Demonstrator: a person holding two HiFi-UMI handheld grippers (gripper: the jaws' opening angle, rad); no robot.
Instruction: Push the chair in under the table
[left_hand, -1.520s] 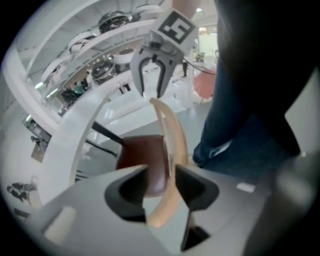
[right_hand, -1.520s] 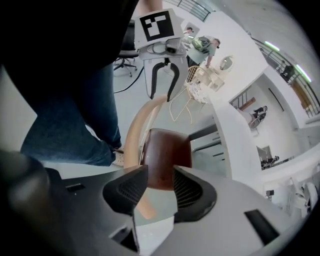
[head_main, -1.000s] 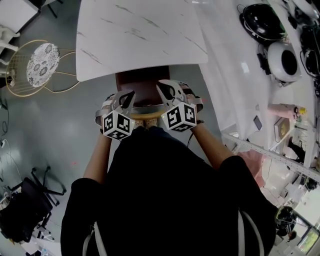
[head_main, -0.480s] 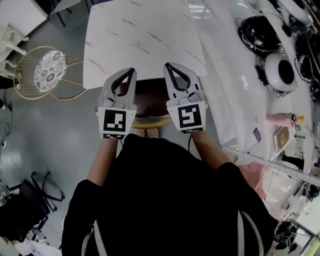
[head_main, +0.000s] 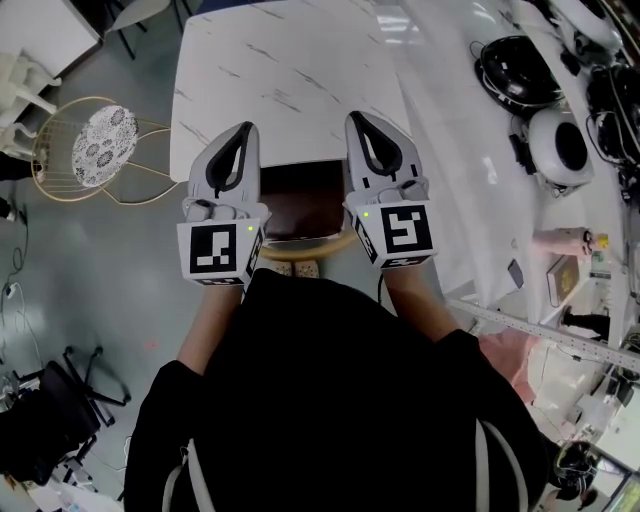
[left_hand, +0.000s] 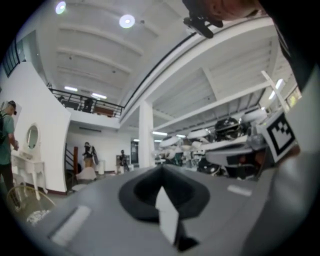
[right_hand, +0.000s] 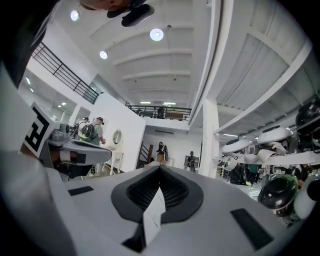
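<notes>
Dark brown chair with a curved wooden back rail (head_main: 300, 208), its seat partly tucked beneath the near edge of the white marble-patterned table (head_main: 290, 70). The grey left gripper (head_main: 244, 130) and right gripper (head_main: 359, 119) were held side by side, one to each side of the chair in the head view, each with its jaws together on nothing. A gold wire chair with a patterned cushion (head_main: 96, 145) stood apart, off the table's left edge.
</notes>
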